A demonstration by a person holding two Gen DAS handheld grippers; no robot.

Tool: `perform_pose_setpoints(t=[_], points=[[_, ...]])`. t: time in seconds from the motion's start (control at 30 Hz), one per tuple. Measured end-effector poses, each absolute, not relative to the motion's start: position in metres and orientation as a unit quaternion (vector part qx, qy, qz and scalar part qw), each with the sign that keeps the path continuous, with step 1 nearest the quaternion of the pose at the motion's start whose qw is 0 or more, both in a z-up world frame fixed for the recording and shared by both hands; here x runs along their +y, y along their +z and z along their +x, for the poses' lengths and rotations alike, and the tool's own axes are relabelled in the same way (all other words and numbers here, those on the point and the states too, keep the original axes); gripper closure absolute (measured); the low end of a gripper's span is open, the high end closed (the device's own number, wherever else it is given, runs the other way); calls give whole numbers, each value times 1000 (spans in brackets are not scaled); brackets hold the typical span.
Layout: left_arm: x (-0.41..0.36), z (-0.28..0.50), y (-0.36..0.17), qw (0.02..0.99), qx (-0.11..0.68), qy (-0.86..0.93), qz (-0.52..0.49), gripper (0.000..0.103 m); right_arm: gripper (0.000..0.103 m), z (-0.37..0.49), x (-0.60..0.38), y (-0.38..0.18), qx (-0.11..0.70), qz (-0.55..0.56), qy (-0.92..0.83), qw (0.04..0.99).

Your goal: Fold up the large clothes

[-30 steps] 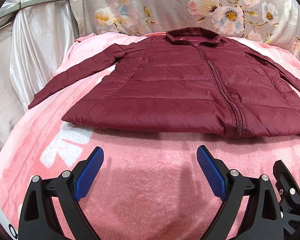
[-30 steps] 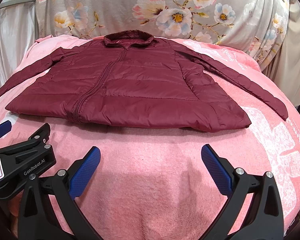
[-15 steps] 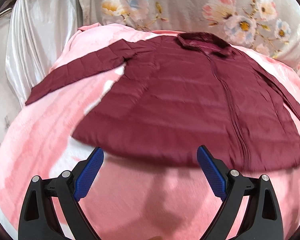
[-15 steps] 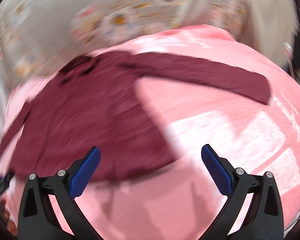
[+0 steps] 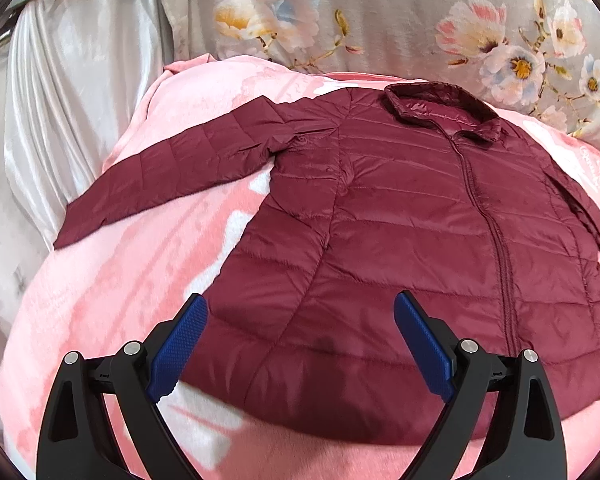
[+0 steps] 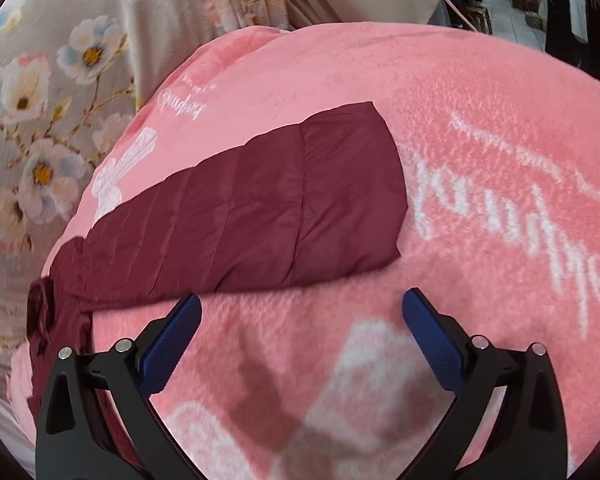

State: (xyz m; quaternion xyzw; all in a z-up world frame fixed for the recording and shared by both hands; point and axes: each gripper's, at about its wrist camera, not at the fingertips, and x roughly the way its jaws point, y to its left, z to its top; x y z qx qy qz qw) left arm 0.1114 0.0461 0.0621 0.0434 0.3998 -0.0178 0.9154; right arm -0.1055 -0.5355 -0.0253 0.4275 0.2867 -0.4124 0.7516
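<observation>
Maroon puffer jacket (image 5: pixel 400 240) lying flat, unfolded, on pink blanket (image 6: pixel 480 92). I am hovering both released: left gripper (image 5: pixel 300 344) over hem, right gripper (image 6: pixel 300 336) beside sleeve cuff (image 6: pixel 348 192). Next: pinching cuff.

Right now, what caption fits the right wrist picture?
Open right gripper hovering near the maroon puffer jacket sleeve on the pink blanket.

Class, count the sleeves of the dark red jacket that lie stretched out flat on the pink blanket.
2. One sleeve reaches out to the left of the jacket in the left wrist view; the other sleeve lies just ahead of the right gripper.
</observation>
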Motion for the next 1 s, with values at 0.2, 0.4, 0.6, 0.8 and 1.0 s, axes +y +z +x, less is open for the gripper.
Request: perform_pose_setpoints(t=[0.2,0.4,0.6,0.8,1.0], points=[[44,126,53,911,408,-7,52,11,77,-78,-560,-20,277,416,-419,758],[56,137,45,907,418,14,54,11,97,-12,-531,59,236,344,-359,835],[72,144,40,904,424,32,40,11,97,91,-423,138,218,249,-196,923],[83,152,37,903,426,43,34,11,97,185,-292,151,254,186,-37,948],[92,171,42,905,423,39,23,11,91,239,-184,118,318,159,94,930]])
